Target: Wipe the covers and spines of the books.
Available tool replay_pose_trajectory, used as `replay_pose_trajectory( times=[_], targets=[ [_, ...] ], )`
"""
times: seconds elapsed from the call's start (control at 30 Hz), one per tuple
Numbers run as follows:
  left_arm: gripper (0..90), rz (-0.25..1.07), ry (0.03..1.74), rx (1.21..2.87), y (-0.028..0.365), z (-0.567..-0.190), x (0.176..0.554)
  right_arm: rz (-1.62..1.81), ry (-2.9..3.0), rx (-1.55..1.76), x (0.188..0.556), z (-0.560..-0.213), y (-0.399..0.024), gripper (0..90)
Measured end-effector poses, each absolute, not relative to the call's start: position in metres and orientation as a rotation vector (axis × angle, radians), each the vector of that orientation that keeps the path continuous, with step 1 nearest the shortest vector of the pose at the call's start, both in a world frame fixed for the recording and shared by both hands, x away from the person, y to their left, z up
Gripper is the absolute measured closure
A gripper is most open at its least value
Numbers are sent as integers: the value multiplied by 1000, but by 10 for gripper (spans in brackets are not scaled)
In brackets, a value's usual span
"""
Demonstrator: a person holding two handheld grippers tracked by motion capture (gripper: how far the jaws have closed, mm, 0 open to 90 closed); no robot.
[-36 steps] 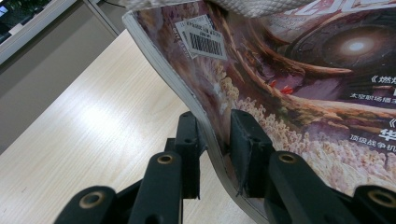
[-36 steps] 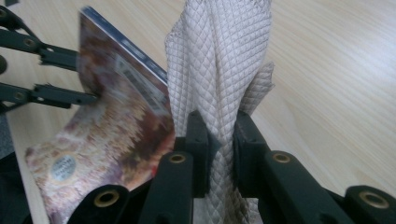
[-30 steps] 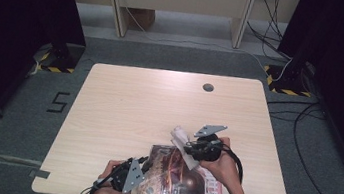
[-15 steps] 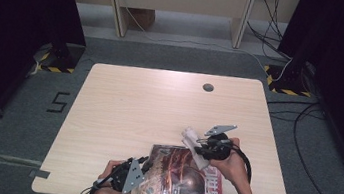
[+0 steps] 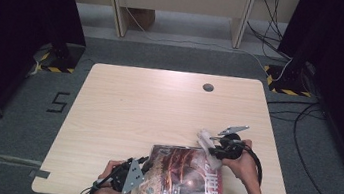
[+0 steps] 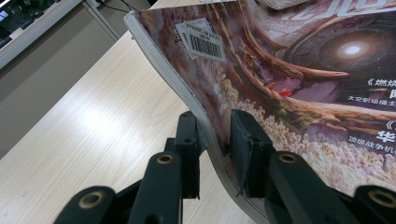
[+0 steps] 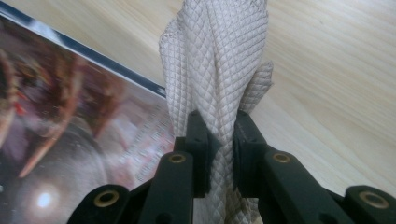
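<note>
A glossy magazine (image 5: 185, 175) with a dark red-brown cover lies at the table's near edge. My left gripper (image 5: 143, 168) is shut on its left edge, and in the left gripper view the magazine (image 6: 289, 88) bends up between the pads (image 6: 187, 140). My right gripper (image 5: 209, 143) is shut on a bunched white cloth (image 5: 204, 137) with a diamond weave, held just over the magazine's far right corner. In the right gripper view the cloth (image 7: 219, 60) rises from between the jaws, with the magazine (image 7: 70, 140) below at the left.
The light wooden table (image 5: 158, 110) has a round cable hole (image 5: 208, 87) near its far edge. Beyond the table stand desk legs (image 5: 119, 4) and cables (image 5: 281, 15) on grey floor. Dark curtains flank both sides.
My right gripper has carried the white cloth to the right and a little down, toward the magazine's far right corner. The left gripper has stayed put on the magazine.
</note>
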State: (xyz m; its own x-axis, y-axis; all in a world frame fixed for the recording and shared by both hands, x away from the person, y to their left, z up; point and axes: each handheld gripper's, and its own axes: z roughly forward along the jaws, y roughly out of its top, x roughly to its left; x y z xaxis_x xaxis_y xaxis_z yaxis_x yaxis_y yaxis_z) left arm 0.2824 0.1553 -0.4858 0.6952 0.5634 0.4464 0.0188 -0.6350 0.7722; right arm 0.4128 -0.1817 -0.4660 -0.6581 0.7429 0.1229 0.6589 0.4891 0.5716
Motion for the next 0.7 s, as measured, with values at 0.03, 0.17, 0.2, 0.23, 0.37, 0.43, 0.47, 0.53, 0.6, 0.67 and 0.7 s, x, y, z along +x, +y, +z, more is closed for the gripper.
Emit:
replay_pose_trajectory(
  times=[0.03, 0.17, 0.2, 0.23, 0.37, 0.43, 0.47, 0.53, 0.6, 0.67, 0.7],
  targets=[
    [733, 888, 445, 2120, 155, -486, 282, 895, 2582, 1241, 414, -467, -184, 793],
    [734, 892, 438, 2119, 155, -485, 282, 866, 2565, 1295, 417, -473, -195, 793],
    [733, 893, 436, 2118, 155, -485, 282, 858, 2560, 1304, 418, -474, -198, 793],
    [733, 891, 437, 2118, 155, -485, 282, 849, 2557, 1318, 419, -476, -200, 793],
    [733, 892, 436, 2115, 155, -485, 282, 856, 2541, 1360, 421, -480, -209, 792],
    [733, 890, 437, 2116, 155, -485, 282, 858, 2542, 1370, 422, -481, -210, 792],
    [733, 890, 438, 2116, 155, -485, 282, 859, 2539, 1377, 422, -481, -212, 792],
    [733, 892, 436, 2115, 155, -485, 282, 861, 2540, 1381, 423, -481, -212, 791],
    [733, 890, 437, 2115, 156, -485, 282, 862, 2536, 1392, 423, -481, -214, 790],
    [733, 889, 439, 2114, 156, -485, 282, 851, 2530, 1399, 423, -481, -215, 791],
    [733, 888, 439, 2113, 156, -485, 282, 848, 2527, 1400, 423, -481, -217, 791]
  ],
)
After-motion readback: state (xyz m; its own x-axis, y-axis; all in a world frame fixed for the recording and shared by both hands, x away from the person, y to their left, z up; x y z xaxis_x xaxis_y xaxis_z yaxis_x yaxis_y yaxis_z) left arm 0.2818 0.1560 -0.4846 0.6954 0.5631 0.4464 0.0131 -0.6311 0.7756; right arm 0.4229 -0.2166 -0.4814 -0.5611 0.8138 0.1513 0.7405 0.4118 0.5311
